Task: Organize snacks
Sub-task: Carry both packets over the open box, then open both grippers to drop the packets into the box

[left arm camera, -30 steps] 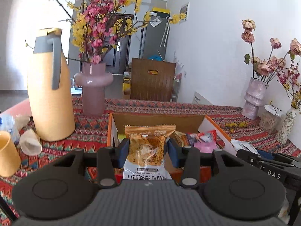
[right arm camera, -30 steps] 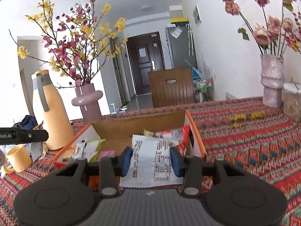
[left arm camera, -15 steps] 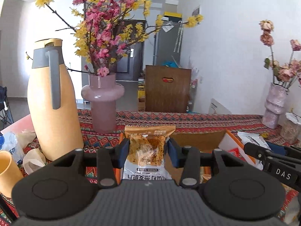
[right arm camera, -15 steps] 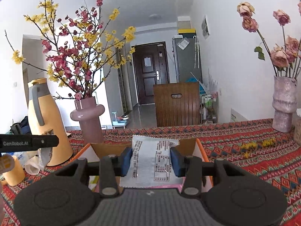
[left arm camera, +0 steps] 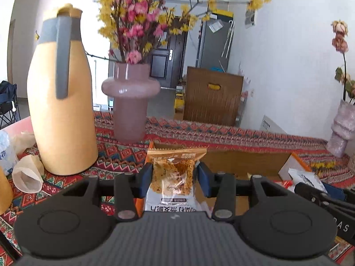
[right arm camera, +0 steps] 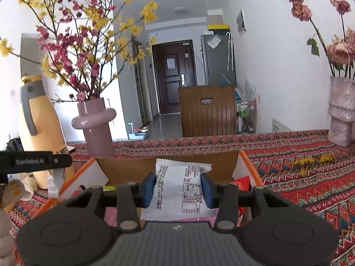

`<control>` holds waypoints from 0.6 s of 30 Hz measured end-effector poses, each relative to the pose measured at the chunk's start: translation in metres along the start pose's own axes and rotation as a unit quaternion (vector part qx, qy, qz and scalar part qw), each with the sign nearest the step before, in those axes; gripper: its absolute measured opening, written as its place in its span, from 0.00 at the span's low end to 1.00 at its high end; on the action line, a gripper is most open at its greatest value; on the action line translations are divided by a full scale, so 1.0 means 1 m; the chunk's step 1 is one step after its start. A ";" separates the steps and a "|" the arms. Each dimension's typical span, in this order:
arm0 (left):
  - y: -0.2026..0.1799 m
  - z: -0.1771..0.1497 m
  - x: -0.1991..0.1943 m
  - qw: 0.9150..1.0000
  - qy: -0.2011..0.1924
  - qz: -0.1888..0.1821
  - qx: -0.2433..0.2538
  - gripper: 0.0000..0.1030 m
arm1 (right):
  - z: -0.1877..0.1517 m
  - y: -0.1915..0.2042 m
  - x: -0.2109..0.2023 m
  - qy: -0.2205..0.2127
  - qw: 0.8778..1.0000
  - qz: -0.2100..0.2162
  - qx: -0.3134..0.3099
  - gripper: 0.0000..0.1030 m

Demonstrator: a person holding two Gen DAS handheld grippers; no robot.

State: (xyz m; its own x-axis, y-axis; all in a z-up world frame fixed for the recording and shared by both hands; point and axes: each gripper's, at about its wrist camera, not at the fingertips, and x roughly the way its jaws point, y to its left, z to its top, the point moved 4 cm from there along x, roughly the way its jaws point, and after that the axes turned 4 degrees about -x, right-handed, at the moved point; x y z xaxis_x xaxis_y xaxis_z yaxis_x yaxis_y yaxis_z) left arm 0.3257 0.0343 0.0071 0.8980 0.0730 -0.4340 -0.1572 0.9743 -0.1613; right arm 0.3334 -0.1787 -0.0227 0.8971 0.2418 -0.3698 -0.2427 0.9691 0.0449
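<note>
Fingers on the left gripper [left arm camera: 174, 178] are clamped onto an orange snack packet [left arm camera: 175, 175], blue pads pressing both its sides, and the right gripper [right arm camera: 178, 187] is pinching a white snack packet [right arm camera: 179, 188] the same way. Both packets sit upright between the fingers, right in front of an open cardboard box [right arm camera: 133, 168] that's just past the fingertips on the patterned surface [right arm camera: 310, 177]. Off to the left of the fingers are a yellow jug [left arm camera: 60, 102] and a pink vase [left arm camera: 131, 102] of flowers.
</note>
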 end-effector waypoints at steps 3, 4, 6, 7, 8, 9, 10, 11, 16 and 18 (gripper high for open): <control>0.003 -0.006 0.004 1.000 0.007 -0.007 0.003 0.42 | -0.006 0.000 0.006 0.008 1.000 -0.004 -0.001 0.42; 0.004 -0.007 0.003 1.000 0.006 -0.009 0.005 0.42 | -0.008 0.000 0.007 0.009 1.000 -0.006 -0.001 0.42; 0.003 -0.008 0.000 1.000 0.002 -0.011 0.007 0.43 | -0.010 -0.002 0.007 0.010 1.000 -0.008 0.001 0.42; 0.003 -0.007 -0.002 1.000 -0.002 -0.015 0.005 0.43 | -0.010 -0.002 0.008 0.010 1.000 -0.009 0.002 0.42; 0.003 -0.007 -0.004 1.000 -0.006 -0.017 0.005 0.43 | -0.010 -0.002 0.008 0.010 1.000 -0.009 0.003 0.42; 0.003 -0.007 -0.007 1.000 -0.013 -0.015 0.004 0.46 | -0.011 -0.002 0.007 0.010 1.000 -0.009 0.003 0.43; 0.003 -0.007 -0.009 1.000 -0.018 -0.012 0.003 0.57 | -0.011 -0.002 0.008 0.011 1.000 -0.008 0.004 0.43; 0.004 -0.006 -0.011 1.000 -0.022 -0.007 -0.001 0.72 | -0.011 -0.002 0.008 0.012 1.000 -0.007 0.004 0.44; 0.006 -0.003 -0.024 0.999 -0.051 -0.003 -0.012 1.00 | -0.009 -0.010 -0.003 -0.004 1.000 -0.011 0.025 0.90; 0.005 -0.002 -0.028 0.998 -0.062 0.005 -0.010 1.00 | -0.007 -0.013 -0.008 -0.016 0.999 -0.017 0.031 0.98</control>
State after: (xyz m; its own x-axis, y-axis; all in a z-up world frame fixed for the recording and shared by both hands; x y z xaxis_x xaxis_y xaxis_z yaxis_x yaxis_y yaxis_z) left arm 0.2990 0.0371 0.0164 0.9401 0.1099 -0.3226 -0.1736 0.9690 -0.1759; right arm 0.3268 -0.1934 -0.0267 0.9161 0.2097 -0.3417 -0.1900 0.9776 0.0905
